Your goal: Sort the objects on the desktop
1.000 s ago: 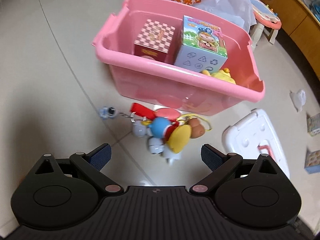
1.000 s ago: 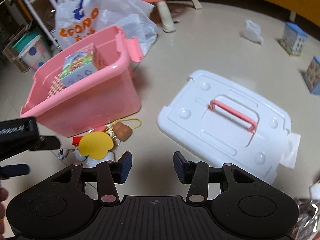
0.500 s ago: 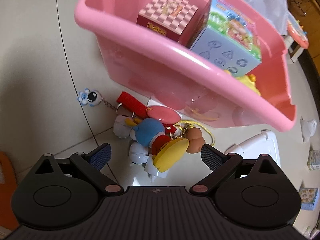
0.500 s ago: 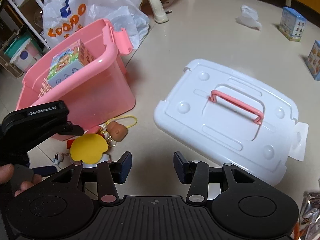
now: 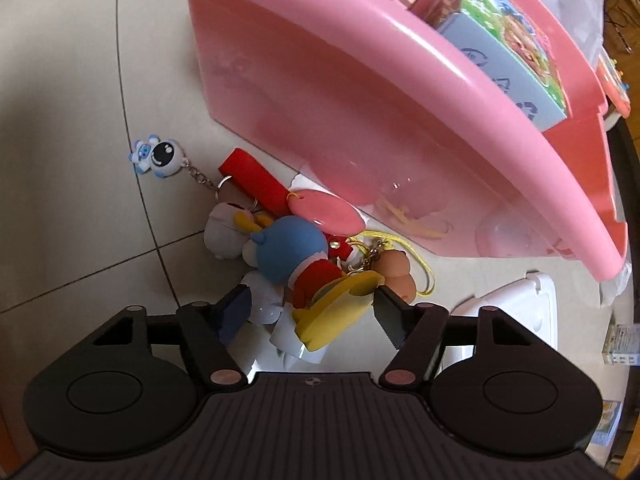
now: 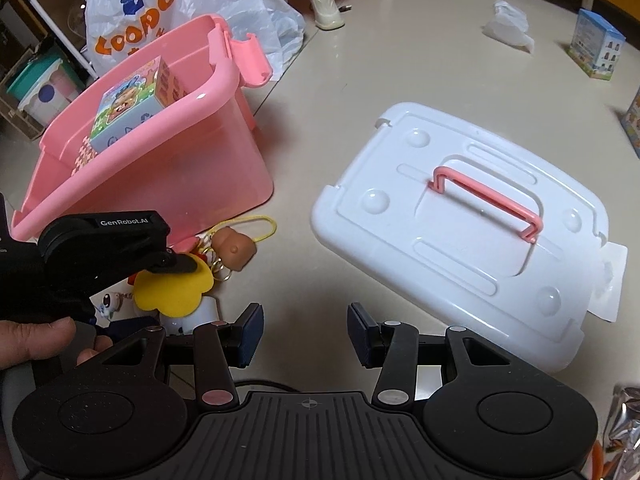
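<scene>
A bunch of toy keychains [image 5: 304, 264] lies on the floor against the pink bin [image 5: 360, 92]: a blue-headed doll, a yellow flat charm [image 5: 336, 312], a red strap, a brown charm. My left gripper [image 5: 310, 312] is open, its fingers on either side of the yellow charm and doll, close to touching. In the right wrist view the left gripper [image 6: 100, 248] hangs over the yellow charm [image 6: 172, 292]. My right gripper [image 6: 304, 332] is open and empty above bare floor. The bin [image 6: 168, 168] holds two boxes.
A white lid [image 6: 460, 240] with a pink handle lies right of the bin. A small blue-white eye keychain [image 5: 158, 156] lies left of the bunch. A plastic bag [image 6: 180, 4] sits behind the bin. Small boxes [image 6: 596, 48] stand at the far right.
My left gripper has come down and forward over the keychain bunch, and its fingers have narrowed around the yellow charm. My right gripper has hardly moved.
</scene>
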The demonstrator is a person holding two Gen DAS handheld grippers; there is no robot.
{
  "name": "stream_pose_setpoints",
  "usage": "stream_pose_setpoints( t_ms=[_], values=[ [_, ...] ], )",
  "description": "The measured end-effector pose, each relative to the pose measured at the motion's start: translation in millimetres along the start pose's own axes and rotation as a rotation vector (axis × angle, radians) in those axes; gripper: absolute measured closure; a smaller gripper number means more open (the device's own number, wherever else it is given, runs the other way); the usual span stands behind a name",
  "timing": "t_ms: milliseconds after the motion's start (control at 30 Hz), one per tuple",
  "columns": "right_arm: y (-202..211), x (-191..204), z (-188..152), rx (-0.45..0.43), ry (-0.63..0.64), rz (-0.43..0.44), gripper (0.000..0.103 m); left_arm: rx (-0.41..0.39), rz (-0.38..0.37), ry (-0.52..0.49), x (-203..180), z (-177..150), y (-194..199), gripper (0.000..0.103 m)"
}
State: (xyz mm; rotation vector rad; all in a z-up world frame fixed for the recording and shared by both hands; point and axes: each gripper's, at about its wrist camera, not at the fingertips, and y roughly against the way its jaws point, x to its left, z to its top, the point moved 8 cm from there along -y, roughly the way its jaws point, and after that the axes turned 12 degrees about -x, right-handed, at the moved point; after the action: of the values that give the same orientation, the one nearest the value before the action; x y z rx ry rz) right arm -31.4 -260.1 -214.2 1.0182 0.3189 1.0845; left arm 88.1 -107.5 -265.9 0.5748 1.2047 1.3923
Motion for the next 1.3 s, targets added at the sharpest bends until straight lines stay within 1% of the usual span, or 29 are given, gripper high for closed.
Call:
stream_pose_setpoints(
  t_ms=[33, 233, 400, 600, 700, 800, 900, 1300],
  values=[
    [0, 0, 0, 0.001, 0.000, 0.000, 0.060, 0.000, -0.006, 0.002, 0, 0, 0, 0.050],
    [3, 1, 2, -0.006, 0.005, 0.006, 0.060, -0.001, -0.037, 0.006, 0, 0, 3, 0.060],
    [7, 0, 4, -0.016, -0.001, 0.005, 0.060, -0.018, -0.054, 0.004, 0, 4, 12, 0.071],
    [12, 2, 7, -0.026, -0.004, 0.012, 0.059, -0.032, -0.064, 0.004, 3, 9, 22, 0.076],
    [13, 2, 7, -0.030, -0.008, 0.014, 0.057, -0.041, -0.062, 0.003, 4, 11, 27, 0.076],
    [15, 4, 9, -0.036, -0.008, 0.018, 0.055, -0.048, -0.054, 0.025, 7, 14, 32, 0.077],
    [16, 6, 10, -0.040, -0.008, 0.024, 0.055, -0.059, -0.047, 0.038, 11, 16, 36, 0.077],
    [24, 11, 12, -0.050, -0.016, 0.041, 0.055, -0.116, -0.084, 0.016, 8, 33, 83, 0.078]
  ],
)
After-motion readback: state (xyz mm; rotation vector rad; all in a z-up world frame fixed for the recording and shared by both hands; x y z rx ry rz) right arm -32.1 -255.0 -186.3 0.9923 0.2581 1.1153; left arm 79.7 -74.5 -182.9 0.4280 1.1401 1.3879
